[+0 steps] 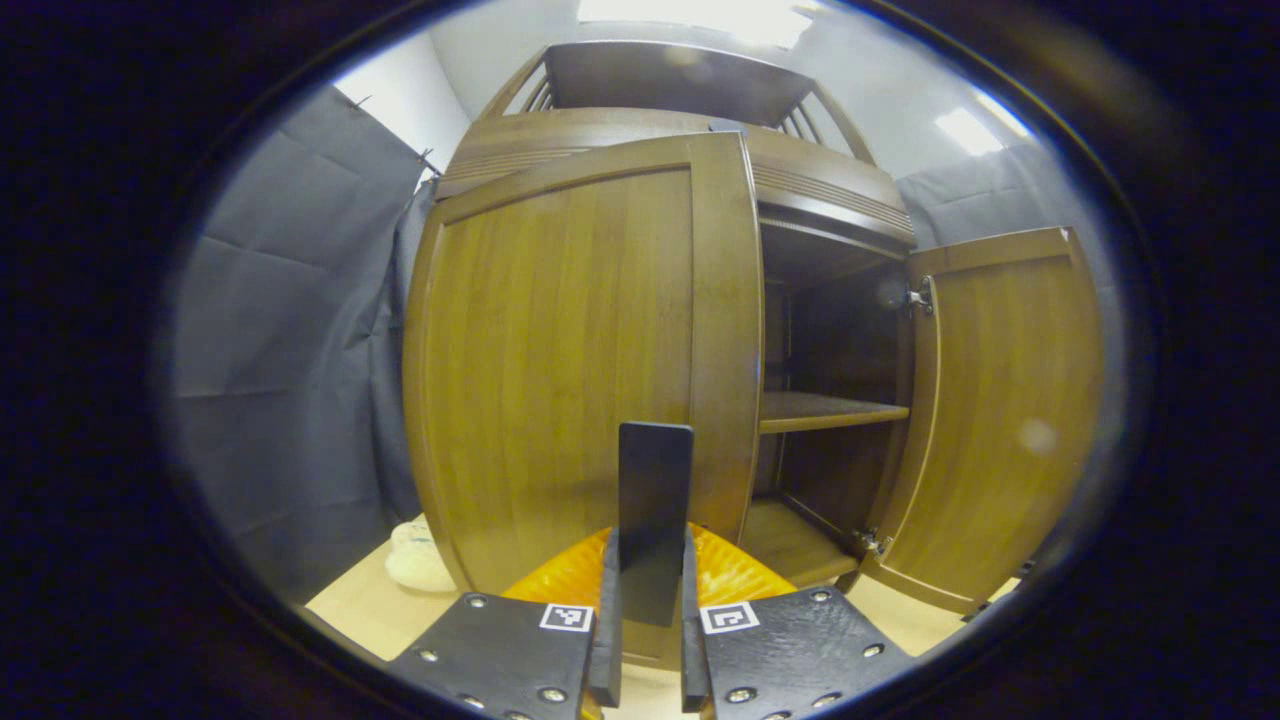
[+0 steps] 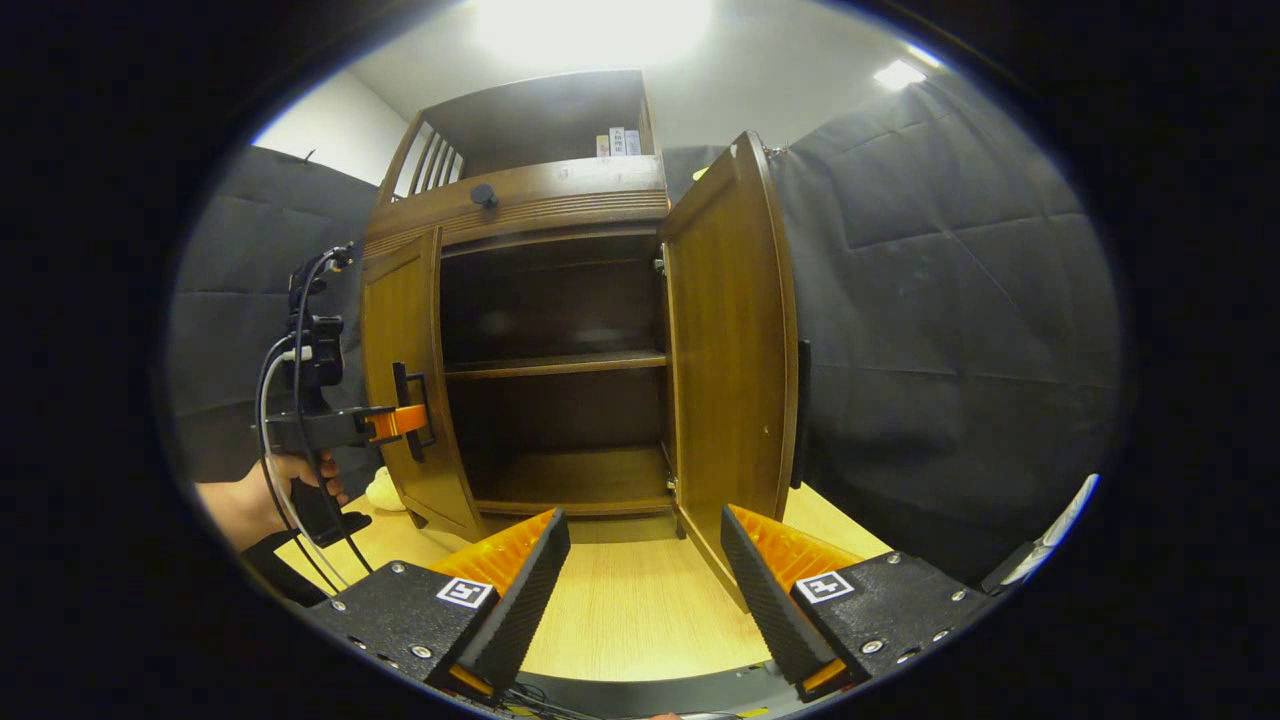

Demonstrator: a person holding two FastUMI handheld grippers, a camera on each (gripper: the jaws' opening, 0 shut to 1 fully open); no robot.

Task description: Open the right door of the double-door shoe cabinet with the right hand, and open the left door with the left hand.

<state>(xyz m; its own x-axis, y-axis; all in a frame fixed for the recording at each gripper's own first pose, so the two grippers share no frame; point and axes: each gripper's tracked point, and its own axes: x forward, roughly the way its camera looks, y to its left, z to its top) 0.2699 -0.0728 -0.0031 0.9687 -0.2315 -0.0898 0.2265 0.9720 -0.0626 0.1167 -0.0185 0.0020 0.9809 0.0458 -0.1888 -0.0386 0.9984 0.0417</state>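
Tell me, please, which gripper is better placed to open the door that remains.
Left. The left gripper is shut on the handle of the left door. The right door is swung open, and the right gripper hangs open, holding nothing.

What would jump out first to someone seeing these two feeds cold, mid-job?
The wooden shoe cabinet takes up the middle of both views: its right door is swung wide, baring dark shelves, and its left door is only slightly ajar. Next, the left tongs are clamped on the left door's dark handle, low in the left gripper view. The right tongs hang open over the pale tabletop.
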